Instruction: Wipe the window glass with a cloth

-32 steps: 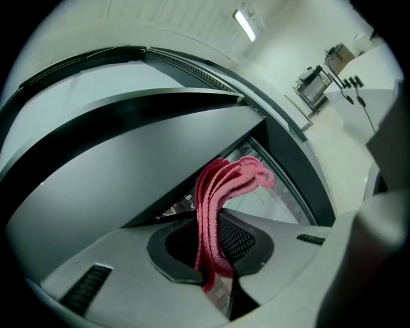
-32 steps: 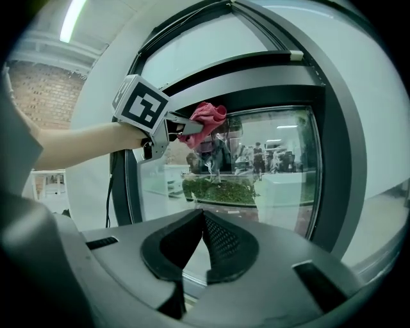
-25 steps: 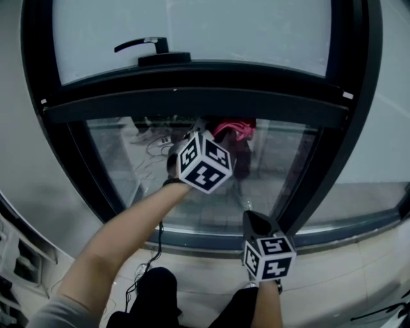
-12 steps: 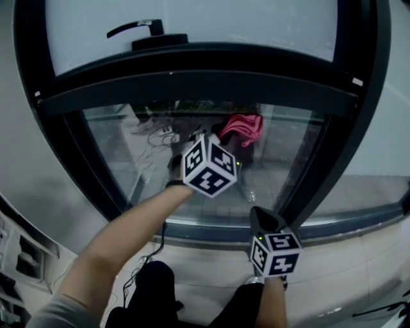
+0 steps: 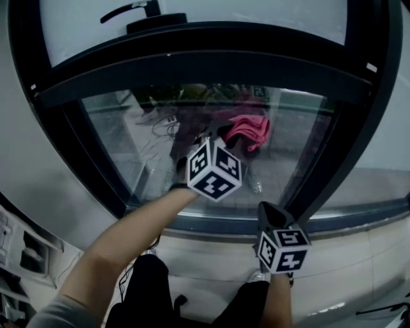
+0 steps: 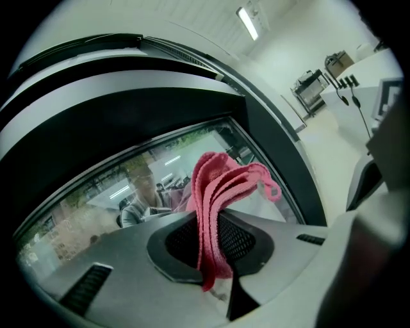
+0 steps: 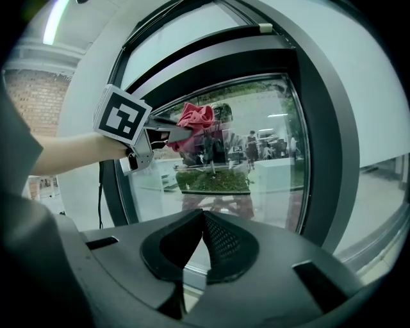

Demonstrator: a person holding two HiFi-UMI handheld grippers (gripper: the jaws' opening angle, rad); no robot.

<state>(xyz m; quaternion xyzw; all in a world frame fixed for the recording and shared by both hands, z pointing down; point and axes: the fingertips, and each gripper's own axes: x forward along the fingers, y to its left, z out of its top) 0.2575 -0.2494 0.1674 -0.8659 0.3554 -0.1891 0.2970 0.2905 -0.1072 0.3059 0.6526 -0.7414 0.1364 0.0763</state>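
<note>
At the lower window pane, the left gripper (image 5: 225,138) held a pink cloth (image 5: 250,131) up to the glass (image 5: 128,141).
From the head view, only the marker cube and the bunched cloth beyond it showed, low under the dark frame (image 5: 192,70) and well below the handle (image 5: 138,13). The left gripper view gave the grip itself: the jaws were closed on the folded cloth (image 6: 218,192), which stood up out of them in front of the glass (image 6: 96,205). The right gripper (image 5: 268,214) hung lower and to the right, near the bottom of the frame. Its own view showed its jaws (image 7: 204,237) pressed together with nothing between them, and looked across at the left gripper (image 7: 172,133) with the cloth (image 7: 195,118) at the pane (image 7: 256,160).
</note>
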